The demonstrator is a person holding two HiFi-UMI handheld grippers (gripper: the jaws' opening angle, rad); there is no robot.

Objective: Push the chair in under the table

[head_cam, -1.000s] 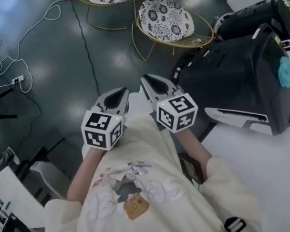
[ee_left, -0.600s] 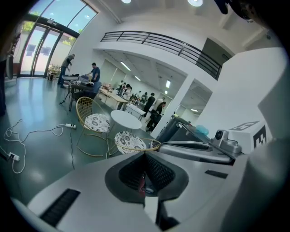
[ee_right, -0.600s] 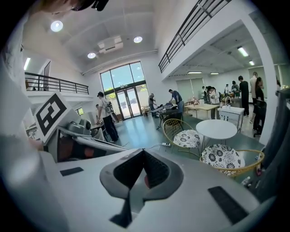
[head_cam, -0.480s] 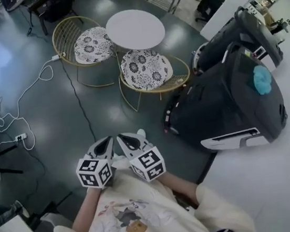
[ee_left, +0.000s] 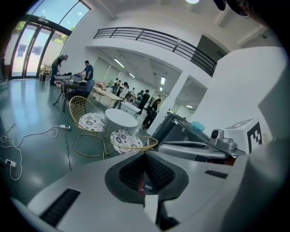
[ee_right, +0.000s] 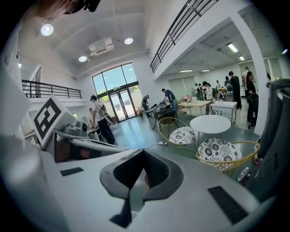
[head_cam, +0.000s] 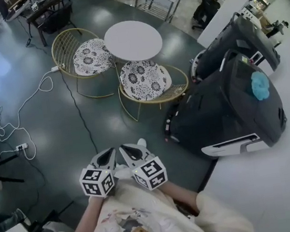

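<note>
Left gripper: fingers clenched, nothing held, at my chest
Right gripper: fingers clenched, empty, beside it, marginally nearer
Chair: far ahead, slightly right of my fingers, well apart; seat at round desk's near edge, mostly out

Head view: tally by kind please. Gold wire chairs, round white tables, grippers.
Gold wire chairs: 2
Round white table: 1
Grippers: 2, left gripper and right gripper
Total: 5
</note>
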